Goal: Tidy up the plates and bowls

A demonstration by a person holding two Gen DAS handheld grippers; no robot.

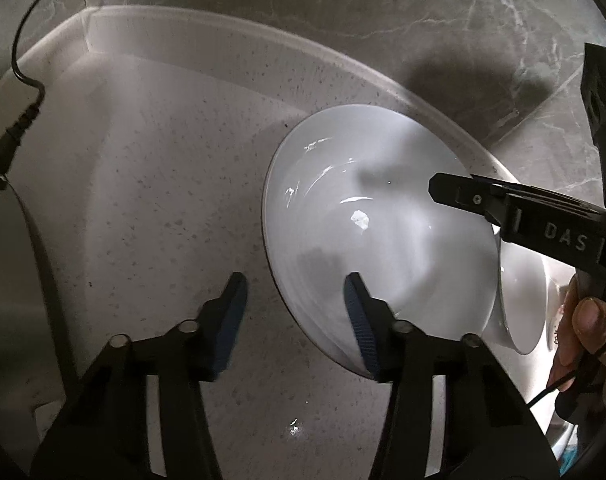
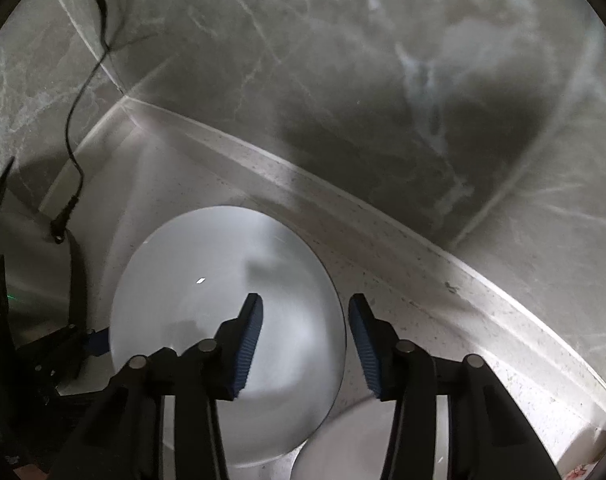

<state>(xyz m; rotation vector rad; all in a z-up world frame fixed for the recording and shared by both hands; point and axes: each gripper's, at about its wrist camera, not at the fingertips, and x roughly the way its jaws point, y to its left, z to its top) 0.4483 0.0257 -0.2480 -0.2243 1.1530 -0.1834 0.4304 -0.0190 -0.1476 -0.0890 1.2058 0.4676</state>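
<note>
Left wrist view: white plate [image 1: 379, 216] sits tilted on the speckled table [image 1: 163, 200], its far edge close to the raised backsplash lip [image 1: 231, 40]. Plate holds nothing; only glare spots and shadows show on its glossy face. Left claw [image 1: 295, 292] is spread wide and grips nothing: its right finger [image 1: 361, 320] overlaps the plate's near rim, its left finger [image 1: 231, 320] is over bare table just left of the plate. Whether the right pad touches the rim cannot be told.

Right claw [image 1: 503, 204] reaches in over the plate's right side, one black finger above the plate surface; contact cannot be told from this view. A hand [image 1: 583, 332] holds that gripper's handle, right of the plate. A white bowl [image 1: 519, 304] lies just beyond the plate's right rim, partly hidden by it; the visible part of the interior looks empty.

Right wrist view: plate [image 2: 223, 312] fills the lower centre. Right claw [image 2: 305, 328] stands apart, straddling the plate's right rim, left pad [image 2: 249, 340] over the plate, right pad [image 2: 365, 344] over the table [image 2: 443, 320]. Nothing is clamped. Rim of the bowl [image 2: 343, 440] shows below the plate's right edge. Left claw [image 2: 99, 340] is at the plate's left rim.

A black cable [image 1: 23, 92] with plug rests at the wall, well left of the plate.
</note>
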